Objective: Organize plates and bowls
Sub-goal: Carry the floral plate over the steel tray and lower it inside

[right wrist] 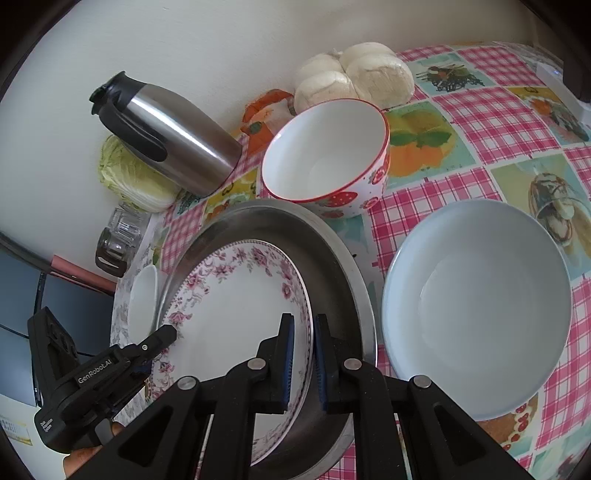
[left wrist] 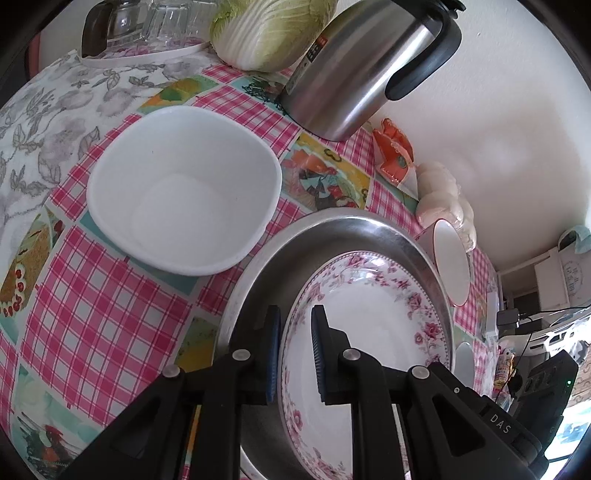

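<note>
Left gripper jaws clamp floral plate rim | right gripper likewise | plate inside steel pan

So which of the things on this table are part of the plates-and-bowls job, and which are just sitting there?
Job:
floral plate, a claw on each side of it
metal pan under the plate
white square bowl
strawberry bowl
pale blue bowl

Lying about:
steel thermos
cabbage
buns
glass jug
</note>
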The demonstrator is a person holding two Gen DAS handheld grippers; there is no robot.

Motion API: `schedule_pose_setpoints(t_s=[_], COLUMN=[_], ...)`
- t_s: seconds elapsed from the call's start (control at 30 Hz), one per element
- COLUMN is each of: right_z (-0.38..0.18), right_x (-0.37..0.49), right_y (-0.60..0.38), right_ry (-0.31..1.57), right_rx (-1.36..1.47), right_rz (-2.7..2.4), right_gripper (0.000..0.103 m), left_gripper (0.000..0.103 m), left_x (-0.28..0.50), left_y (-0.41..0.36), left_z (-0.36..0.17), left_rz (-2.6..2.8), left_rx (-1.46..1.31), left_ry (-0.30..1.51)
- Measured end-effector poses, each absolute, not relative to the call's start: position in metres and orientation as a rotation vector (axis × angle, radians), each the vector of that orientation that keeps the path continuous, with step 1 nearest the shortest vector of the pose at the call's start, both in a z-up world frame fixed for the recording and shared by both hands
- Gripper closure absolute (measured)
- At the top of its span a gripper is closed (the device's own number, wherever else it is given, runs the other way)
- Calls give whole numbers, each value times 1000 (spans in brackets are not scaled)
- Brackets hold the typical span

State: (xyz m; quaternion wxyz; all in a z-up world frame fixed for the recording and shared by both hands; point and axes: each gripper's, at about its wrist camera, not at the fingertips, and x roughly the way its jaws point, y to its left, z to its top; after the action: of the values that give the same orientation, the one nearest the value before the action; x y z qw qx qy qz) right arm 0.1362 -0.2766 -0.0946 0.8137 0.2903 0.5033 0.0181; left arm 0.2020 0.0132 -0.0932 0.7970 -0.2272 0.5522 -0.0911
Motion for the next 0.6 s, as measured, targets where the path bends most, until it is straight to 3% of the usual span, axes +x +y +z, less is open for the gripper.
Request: schedule_pose_setpoints(t_s=[0.6], right_z=[-98], right_x=[137], right_y=[-272], right_ry=[1097], right_rx=[574], right_rz=[33], right_gripper=[91], left_gripper=[88], left_x=[201], left_y=[18], left_z=[-102], left_rz=[-157], left_rx=[-507], left_ry=[1216])
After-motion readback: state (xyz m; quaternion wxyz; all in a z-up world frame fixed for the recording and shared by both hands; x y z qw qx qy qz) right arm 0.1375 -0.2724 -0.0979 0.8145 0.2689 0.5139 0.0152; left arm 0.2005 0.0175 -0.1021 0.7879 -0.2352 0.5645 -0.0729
